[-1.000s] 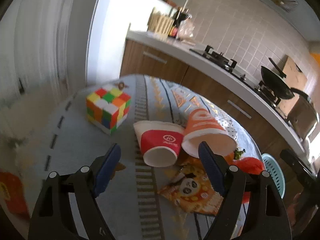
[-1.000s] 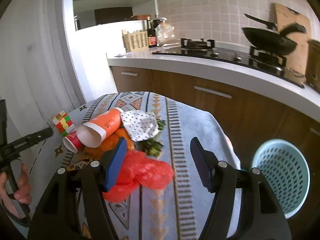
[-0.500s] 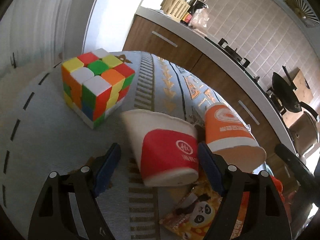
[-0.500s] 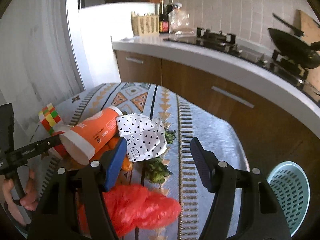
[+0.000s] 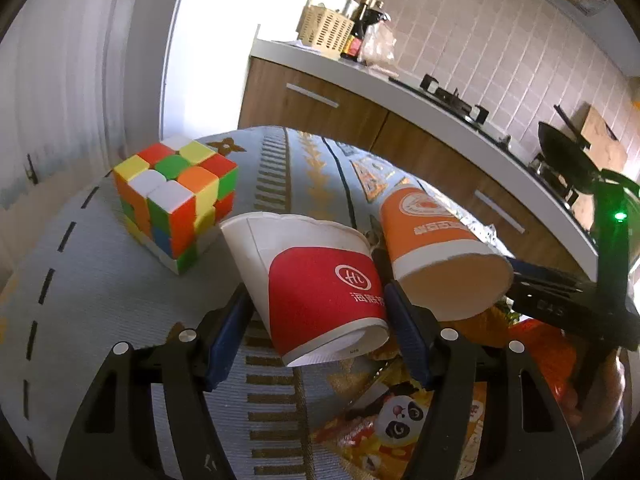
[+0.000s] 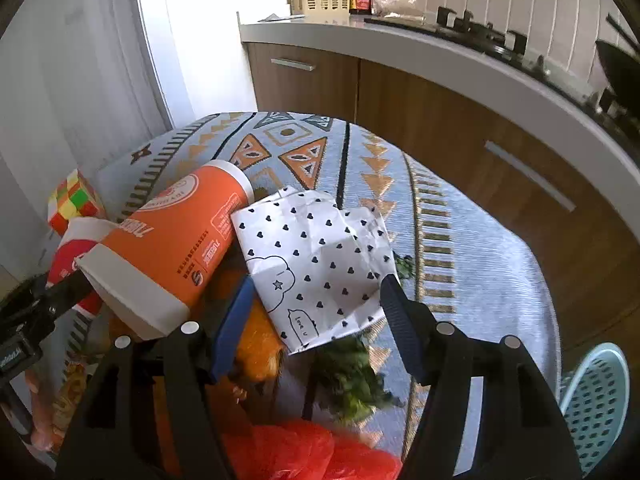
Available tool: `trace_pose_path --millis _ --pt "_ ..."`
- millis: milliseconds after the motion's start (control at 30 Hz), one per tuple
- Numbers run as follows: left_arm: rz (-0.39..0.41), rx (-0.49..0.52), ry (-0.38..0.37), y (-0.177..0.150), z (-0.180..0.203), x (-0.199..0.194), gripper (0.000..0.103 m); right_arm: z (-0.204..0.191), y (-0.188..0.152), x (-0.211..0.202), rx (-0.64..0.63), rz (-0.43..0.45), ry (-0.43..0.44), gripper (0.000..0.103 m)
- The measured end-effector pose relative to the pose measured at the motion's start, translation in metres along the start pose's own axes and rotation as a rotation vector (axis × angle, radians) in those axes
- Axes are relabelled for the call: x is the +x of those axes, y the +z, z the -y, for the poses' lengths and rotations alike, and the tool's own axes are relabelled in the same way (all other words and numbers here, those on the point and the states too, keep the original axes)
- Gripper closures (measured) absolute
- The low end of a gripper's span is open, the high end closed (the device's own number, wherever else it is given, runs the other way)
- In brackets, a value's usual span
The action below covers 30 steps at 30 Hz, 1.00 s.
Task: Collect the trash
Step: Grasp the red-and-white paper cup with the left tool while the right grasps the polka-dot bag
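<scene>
Left gripper (image 5: 318,312): jaws spread to about the width of the red-and-white paper cup (image 5: 316,280), which lies on its side between them at centre frame; the blue pads sit close against its flanks, but whether they touch it cannot be confirmed from this angle, and no squeeze or dent shows, so it is recorded as not clamped. Right gripper (image 6: 316,320): jaws likewise apart, straddling the lower part of the crumpled heart-print paper (image 6: 316,264) at centre frame, nothing gripped. Progress, as a judgement: collection appears barely begun. All visible refuse sits in one heap on the patterned tablecloth (image 6: 460,240): the orange paper cup (image 6: 180,248) lying on its side against the red one, the heart-print paper, green vegetable scraps (image 6: 356,380) below it, a red plastic bag (image 6: 304,456) at the bottom edge, and a panda-print snack wrapper (image 5: 396,428) at lower centre of the left view. The teal perforated basket (image 6: 596,404), lower right corner, is off the table; only part of its inside shows, and no refuse is visible there. A colour puzzle cube (image 5: 176,200), left of the cups, is presumably not refuse. Remaining: close on each piece and carry it to the basket.
</scene>
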<state>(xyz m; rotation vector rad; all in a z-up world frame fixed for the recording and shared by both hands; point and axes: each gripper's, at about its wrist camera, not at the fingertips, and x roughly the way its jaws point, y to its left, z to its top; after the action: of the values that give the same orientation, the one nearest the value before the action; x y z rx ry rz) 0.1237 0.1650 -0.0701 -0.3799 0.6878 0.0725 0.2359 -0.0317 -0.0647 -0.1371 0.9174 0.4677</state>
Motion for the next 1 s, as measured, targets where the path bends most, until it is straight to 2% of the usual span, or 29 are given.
trace_pose_path --millis 133,200,267,300,500,600,667,733,767,800,867,1000 --pt "0.055 -0.003 0.008 -0.002 0.000 -0.011 0.038 0.008 0.004 0.007 0.040 -0.018 0.056 0.044" --pt "0.086 -0.003 0.016 -0.001 0.000 -0.018 0.038 0.009 0.003 0.003 0.043 -0.013 0.075 0.071" --pt "0.115 -0.017 0.032 0.000 -0.003 -0.024 0.038 0.010 0.000 -0.002 0.041 -0.005 0.054 0.089" --pt "0.121 -0.028 0.033 0.001 -0.006 -0.025 0.038 0.011 -0.003 -0.008 0.046 0.010 0.043 0.094" --pt "0.130 -0.056 0.005 0.002 -0.012 -0.029 0.038 0.022 -0.013 -0.058 0.056 0.160 0.014 0.099" --pt "0.145 -0.050 0.016 0.003 -0.011 -0.032 0.038 0.026 -0.011 -0.071 0.049 0.170 0.017 0.099" --pt "0.146 -0.057 0.011 0.003 -0.012 -0.033 0.038 0.029 -0.006 -0.068 0.050 0.143 0.028 0.097" --pt "0.150 -0.067 0.009 0.003 -0.014 -0.034 0.038 0.029 -0.001 -0.060 0.047 0.116 0.031 0.076" --pt "0.151 -0.071 0.007 0.003 -0.014 -0.035 0.038 0.029 0.003 -0.055 0.041 0.107 0.021 0.044" --pt "0.152 -0.073 0.004 0.003 -0.015 -0.036 0.038 0.027 0.003 -0.050 0.034 0.115 0.009 0.028" --pt "0.147 -0.073 0.004 0.003 -0.015 -0.035 0.038 0.024 0.008 -0.037 0.010 0.099 -0.026 0.029" --pt "0.140 -0.052 0.009 0.004 -0.012 -0.031 0.038 0.028 0.017 -0.008 0.021 0.059 -0.010 0.028"
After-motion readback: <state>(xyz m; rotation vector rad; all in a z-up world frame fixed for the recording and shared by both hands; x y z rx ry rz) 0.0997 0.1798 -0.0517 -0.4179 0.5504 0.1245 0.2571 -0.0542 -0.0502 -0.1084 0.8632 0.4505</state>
